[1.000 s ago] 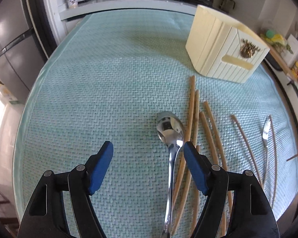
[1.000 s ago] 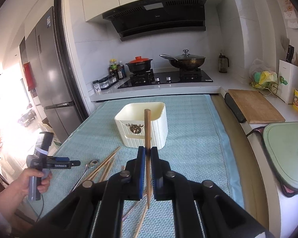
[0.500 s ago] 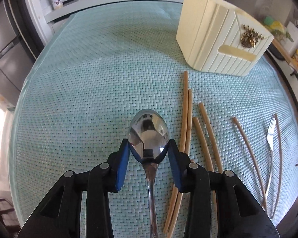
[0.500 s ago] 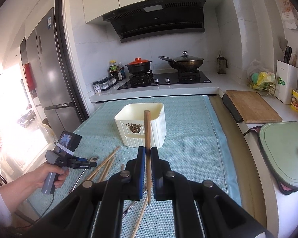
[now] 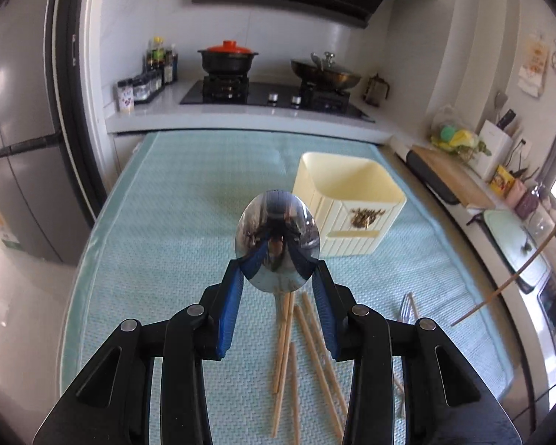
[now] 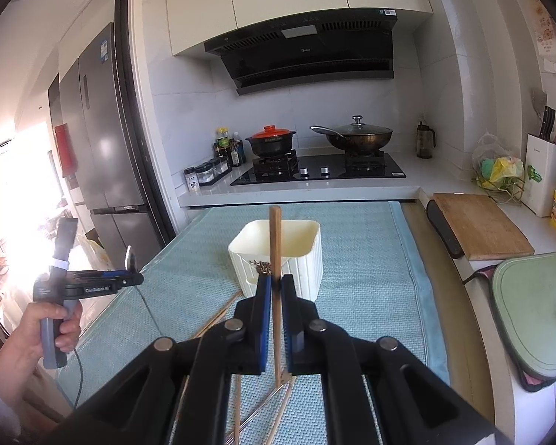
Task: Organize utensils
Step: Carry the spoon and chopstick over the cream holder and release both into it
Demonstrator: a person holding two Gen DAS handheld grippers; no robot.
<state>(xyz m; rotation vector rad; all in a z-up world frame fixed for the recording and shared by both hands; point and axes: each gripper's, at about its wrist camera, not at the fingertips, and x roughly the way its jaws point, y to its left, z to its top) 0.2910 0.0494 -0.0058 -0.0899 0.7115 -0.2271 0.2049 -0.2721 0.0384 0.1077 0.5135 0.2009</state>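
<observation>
Left gripper [image 5: 277, 278] is holding a spoon [image 5: 277, 239], pads pressing both sides of the bowl's lower part, jaws part-way closed around it. Spoon bowl is standing upright and facing the camera, up off the mat [image 5: 174, 230]; handle is hanging down behind the jaws, mostly hidden. In the right wrist view the same left gripper [image 6: 131, 272] is showing out past the mat's left edge, a hand [image 6: 44, 328] gripping its handle, spoon [image 6: 130, 257] sticking up from its tip.

Right gripper [image 6: 275, 285] is clamping a single chopstick [image 6: 275, 244], jaws fully closed on it, stick standing nearly vertical, top end poking above the jaws in front of the holder [image 6: 278, 256].

Holder [image 5: 348, 211] is sitting on the mat, cream, square, open top; nothing showing inside it. Loose chopsticks [image 5: 296, 352] are lying on the mat on the near side of the holder, fanned out, some touching each other. Fork [image 5: 406, 309] is lying near-right of the holder, beside the chopsticks. Stove [image 6: 315, 170] is sitting behind the holder, past the mat's far edge. Cutting board [image 6: 478, 222] is lying right of the holder, off the mat.
</observation>
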